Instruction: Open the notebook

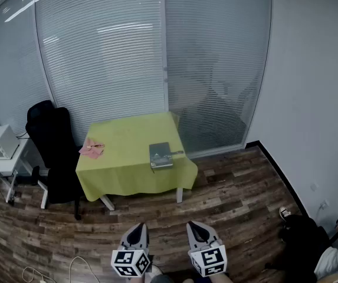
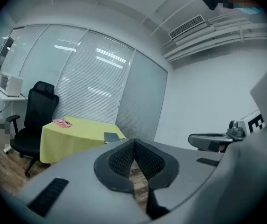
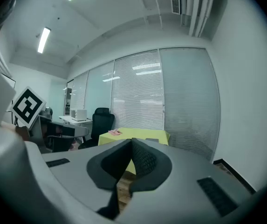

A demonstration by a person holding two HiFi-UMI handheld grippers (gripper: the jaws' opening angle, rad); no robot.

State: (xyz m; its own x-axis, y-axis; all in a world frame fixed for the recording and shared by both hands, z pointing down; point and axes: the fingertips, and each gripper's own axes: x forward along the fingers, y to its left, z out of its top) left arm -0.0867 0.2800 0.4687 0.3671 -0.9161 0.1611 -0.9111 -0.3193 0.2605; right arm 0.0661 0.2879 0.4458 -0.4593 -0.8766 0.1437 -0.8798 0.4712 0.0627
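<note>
Left gripper [image 1: 137, 233] and right gripper [image 1: 196, 232]: jaws pressed together, empty. The notebook [image 1: 161, 155] lies closed on the table [image 1: 121, 158], at 12 o'clock, well apart. Risk: closed jaws may push it over the near edge.

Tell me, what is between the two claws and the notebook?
Only bare wooden floor, then green tablecloth up to the notebook, in the head view.

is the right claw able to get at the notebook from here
Probably not yet: the right claw, shut, sits well short of the table, with wooden floor between it and the notebook. Nothing seems to block the path, so stepping closer should do it.
</note>
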